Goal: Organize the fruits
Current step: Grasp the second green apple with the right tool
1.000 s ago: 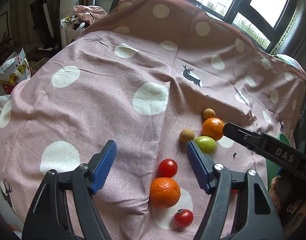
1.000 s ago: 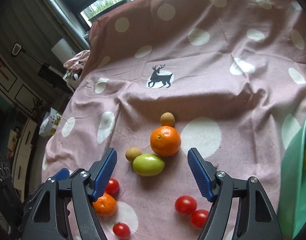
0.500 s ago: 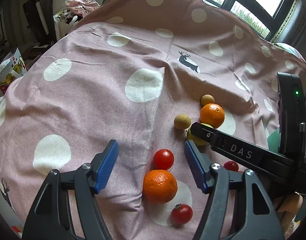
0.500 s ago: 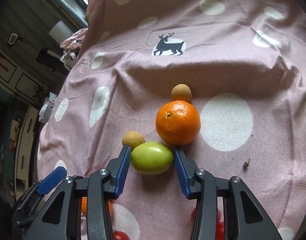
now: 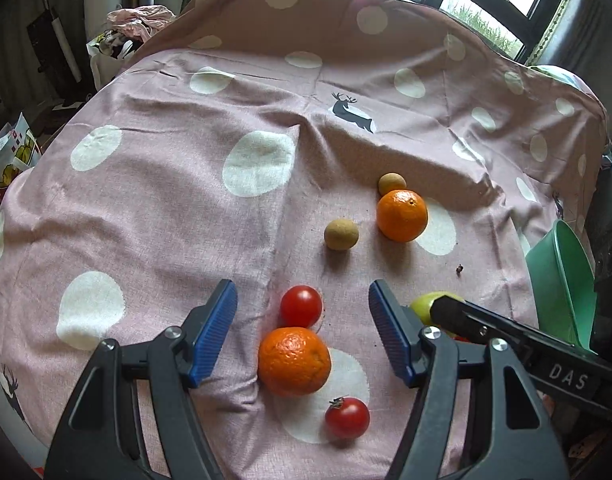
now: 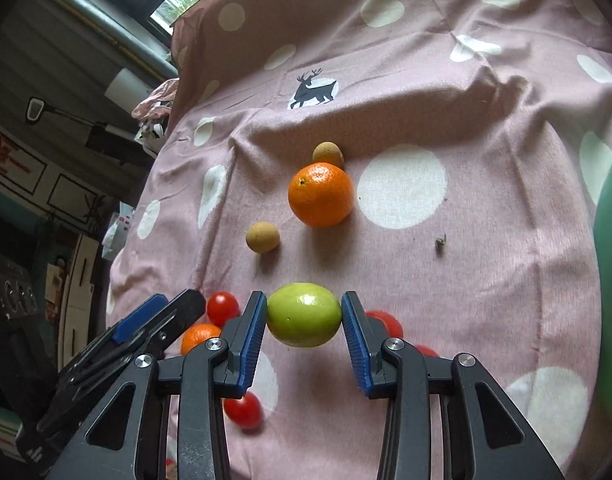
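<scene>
My right gripper (image 6: 304,305) holds a green fruit (image 6: 304,315) between its blue pads, its jaws still closing, just above the pink spotted cloth (image 6: 426,280). The left wrist view shows that fruit (image 5: 424,305) half hidden behind the right gripper's finger. My left gripper (image 5: 303,292) stands open over a red tomato (image 5: 301,306) and an orange (image 5: 294,361), touching neither. A second tomato (image 5: 347,417) lies nearer. Farther back are another orange (image 5: 402,215) and two small brown fruits (image 5: 341,234) (image 5: 391,183).
A green plastic bowl (image 5: 562,280) stands at the cloth's right edge. More red tomatoes (image 6: 380,322) lie under the right gripper. A small dark scrap (image 6: 440,242) lies on the cloth. Clutter and bags sit on the floor beyond the left edge.
My right gripper dropped over the green fruit, closed onto it and drew it back from the brown fruit and far orange. My left gripper shifted only slightly and stayed open.
</scene>
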The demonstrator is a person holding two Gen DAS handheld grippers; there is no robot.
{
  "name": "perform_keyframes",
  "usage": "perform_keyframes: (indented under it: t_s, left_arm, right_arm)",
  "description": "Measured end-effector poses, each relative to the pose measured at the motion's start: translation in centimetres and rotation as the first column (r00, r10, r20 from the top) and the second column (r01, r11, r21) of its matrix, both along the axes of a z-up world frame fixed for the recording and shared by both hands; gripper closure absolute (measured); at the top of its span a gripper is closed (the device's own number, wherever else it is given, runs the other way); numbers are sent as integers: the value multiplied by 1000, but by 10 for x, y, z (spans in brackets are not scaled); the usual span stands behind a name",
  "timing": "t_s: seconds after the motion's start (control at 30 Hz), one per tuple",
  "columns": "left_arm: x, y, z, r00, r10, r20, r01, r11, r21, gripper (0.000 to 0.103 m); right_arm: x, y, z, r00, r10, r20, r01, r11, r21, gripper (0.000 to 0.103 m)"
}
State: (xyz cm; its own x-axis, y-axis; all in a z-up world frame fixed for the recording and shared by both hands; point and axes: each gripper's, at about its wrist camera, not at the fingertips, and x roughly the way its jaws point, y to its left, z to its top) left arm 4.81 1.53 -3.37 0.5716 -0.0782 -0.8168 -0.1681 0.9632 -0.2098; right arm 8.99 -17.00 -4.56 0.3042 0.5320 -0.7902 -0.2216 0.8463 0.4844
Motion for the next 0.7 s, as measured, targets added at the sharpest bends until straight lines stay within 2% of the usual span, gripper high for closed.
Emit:
perform_keyframes:
  t_s: [0.13,0.3,0.53,0.7]
  left_arm:
    - [0,-9,-2,1000,-26,-4,26,1000,15,36]
    - [-1,-17,-3,999,-49,-10,49,999,11,36]
    - [0,-27,-7,996,-78,-33,78,997,0,36]
    - [-3,-37,-5,995,-100,-21,101,995,19,36]
  right_arm:
    - [-17,-7,-5,1000,10,-28,-9,1000,5,63]
    - [-12,-9,-16,997,3,-78,-6,1000,-30,63]
    - [-7,-25,-23,991,-43,-125,47,998,28,63]
    - [-6,-38,-22,989,-84,-123,91,995,51,63]
